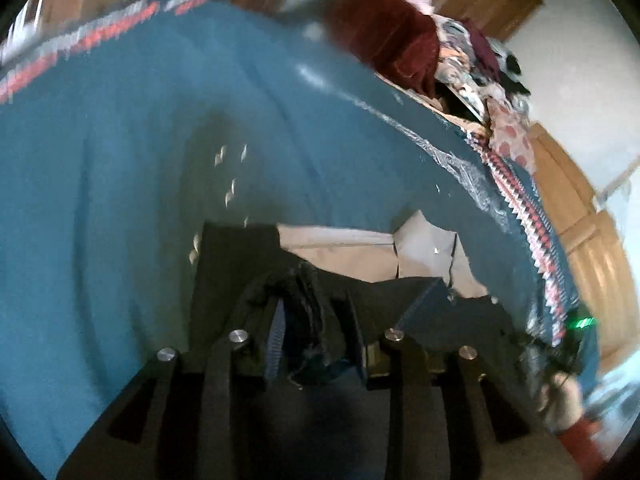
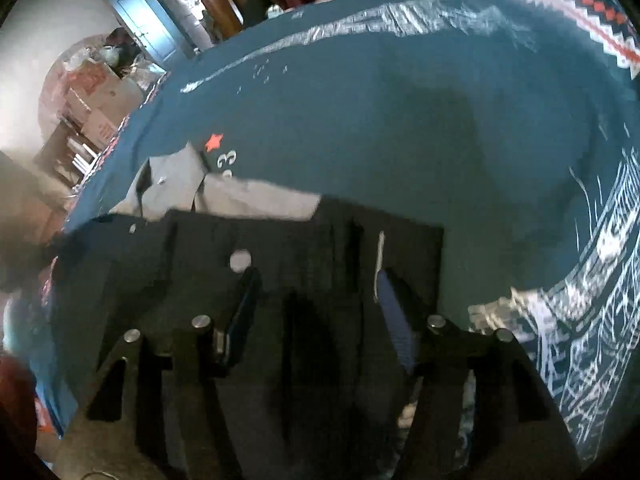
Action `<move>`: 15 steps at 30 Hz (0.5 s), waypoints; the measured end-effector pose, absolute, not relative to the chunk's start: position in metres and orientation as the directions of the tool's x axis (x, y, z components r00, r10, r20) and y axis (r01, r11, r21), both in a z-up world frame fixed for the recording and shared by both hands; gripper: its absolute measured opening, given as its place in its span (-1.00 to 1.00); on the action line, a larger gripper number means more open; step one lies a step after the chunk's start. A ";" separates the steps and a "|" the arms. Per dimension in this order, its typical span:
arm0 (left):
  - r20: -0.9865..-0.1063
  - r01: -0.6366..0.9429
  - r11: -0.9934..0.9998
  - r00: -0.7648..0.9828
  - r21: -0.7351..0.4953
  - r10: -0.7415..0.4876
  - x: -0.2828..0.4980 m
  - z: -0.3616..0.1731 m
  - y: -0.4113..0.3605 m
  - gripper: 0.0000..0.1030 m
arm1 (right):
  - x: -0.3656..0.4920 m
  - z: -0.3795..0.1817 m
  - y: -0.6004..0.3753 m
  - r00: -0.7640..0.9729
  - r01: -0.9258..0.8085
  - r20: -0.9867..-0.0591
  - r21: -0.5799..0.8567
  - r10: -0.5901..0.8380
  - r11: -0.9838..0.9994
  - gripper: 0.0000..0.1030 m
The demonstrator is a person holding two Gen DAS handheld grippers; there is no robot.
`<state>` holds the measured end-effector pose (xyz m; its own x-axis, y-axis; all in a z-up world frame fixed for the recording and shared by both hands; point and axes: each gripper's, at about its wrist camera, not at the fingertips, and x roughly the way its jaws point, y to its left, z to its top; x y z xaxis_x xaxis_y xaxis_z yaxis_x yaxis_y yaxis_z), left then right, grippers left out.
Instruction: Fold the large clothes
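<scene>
A dark garment (image 1: 224,264) lies on a teal bedspread (image 1: 120,160), partly over a pale grey shirt (image 1: 360,252). A bunch of the dark fabric is pinched in my left gripper (image 1: 316,340), which is shut on it just above the bed. In the right wrist view the same dark garment (image 2: 304,240) lies flat, with the grey shirt's collar (image 2: 176,188) showing beyond it. My right gripper (image 2: 320,304) hovers low over the dark cloth with its fingers (image 2: 394,320) spread wide, and nothing is pinched between them.
The bedspread has a red, white and blue zigzag border (image 1: 536,240). A pile of clothes, one dark red (image 1: 384,36), sits at the far edge. A hand with a red sleeve (image 1: 568,408) is at the right. Boxes and clutter (image 2: 96,92) stand beyond the bed's left side, near wooden doors (image 1: 592,248).
</scene>
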<state>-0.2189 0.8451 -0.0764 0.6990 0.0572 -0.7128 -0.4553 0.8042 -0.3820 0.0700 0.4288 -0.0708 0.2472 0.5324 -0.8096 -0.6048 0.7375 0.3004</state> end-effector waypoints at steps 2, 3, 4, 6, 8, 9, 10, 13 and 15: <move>-0.710 -0.441 0.824 0.700 -0.356 0.068 -0.227 -0.073 0.836 -0.39 | 0.072 -0.079 0.438 0.256 -0.618 -0.827 0.258 0.501 0.742 0.23; -0.711 -0.440 0.816 0.702 -0.375 0.052 -0.226 -0.075 0.840 -0.32 | 0.075 -0.088 0.445 0.258 -0.619 -0.854 0.214 0.453 0.756 0.24; -0.733 -0.459 0.793 0.680 -0.401 0.023 -0.222 -0.086 0.848 -0.28 | 0.077 -0.096 0.448 0.256 -0.620 -0.860 0.204 0.441 0.758 0.27; -0.797 -0.504 0.747 0.602 -0.433 -0.056 -0.209 -0.119 0.867 -0.27 | 0.075 -0.098 0.448 0.267 -0.630 -0.857 0.191 0.441 0.753 0.29; -0.796 -0.493 0.748 0.600 -0.444 -0.077 -0.206 -0.128 0.868 -0.31 | 0.074 -0.095 0.447 0.274 -0.636 -0.854 0.184 0.442 0.749 -0.08; -0.779 -0.466 0.766 0.623 -0.442 -0.071 -0.207 -0.123 0.865 -0.29 | 0.074 -0.094 0.446 0.280 -0.642 -0.853 0.175 0.441 0.746 -0.26; -0.750 -0.439 0.771 0.658 -0.462 -0.075 -0.210 -0.117 0.863 -0.24 | 0.074 -0.093 0.443 0.296 -0.641 -0.850 0.161 0.435 0.750 -0.71; -0.598 -0.374 0.674 0.792 -0.637 -0.126 -0.229 -0.107 0.882 -0.16 | 0.077 -0.091 0.429 0.287 -0.629 -0.831 0.211 0.476 0.748 -0.90; -0.502 -0.355 0.564 0.856 -0.746 -0.126 -0.245 -0.112 0.906 -0.09 | 0.074 -0.095 0.430 0.289 -0.634 -0.836 0.198 0.467 0.748 -0.90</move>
